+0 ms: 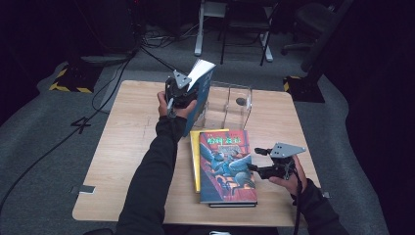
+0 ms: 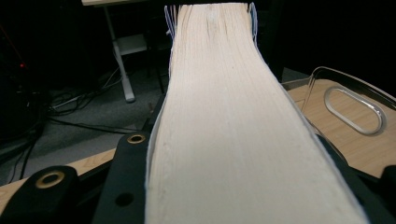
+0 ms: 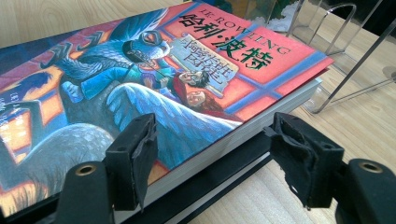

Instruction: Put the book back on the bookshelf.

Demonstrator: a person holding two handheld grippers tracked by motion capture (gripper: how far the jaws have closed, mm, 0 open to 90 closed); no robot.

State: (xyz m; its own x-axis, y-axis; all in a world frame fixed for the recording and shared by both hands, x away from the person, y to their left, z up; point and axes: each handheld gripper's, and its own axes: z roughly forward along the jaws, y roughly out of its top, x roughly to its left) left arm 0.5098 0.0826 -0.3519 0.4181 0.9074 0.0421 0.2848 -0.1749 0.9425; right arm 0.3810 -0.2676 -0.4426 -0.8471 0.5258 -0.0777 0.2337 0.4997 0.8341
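Left gripper (image 1: 177, 93) clamped on a blue book (image 1: 200, 93), held upright above the table (image 1: 122, 161) just beside the clear acrylic book stand (image 1: 230, 103); not yet slotted in. Right gripper (image 1: 262, 166) spread wide at the edge of the Harry Potter book (image 1: 226, 166), lying atop a yellow book (image 1: 195, 156). Judged early: stand empty, three books left to file.

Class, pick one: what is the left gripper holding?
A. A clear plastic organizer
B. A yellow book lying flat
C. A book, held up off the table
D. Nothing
C: the left gripper is clamped on the blue-covered book, raised beside the clear organizer.
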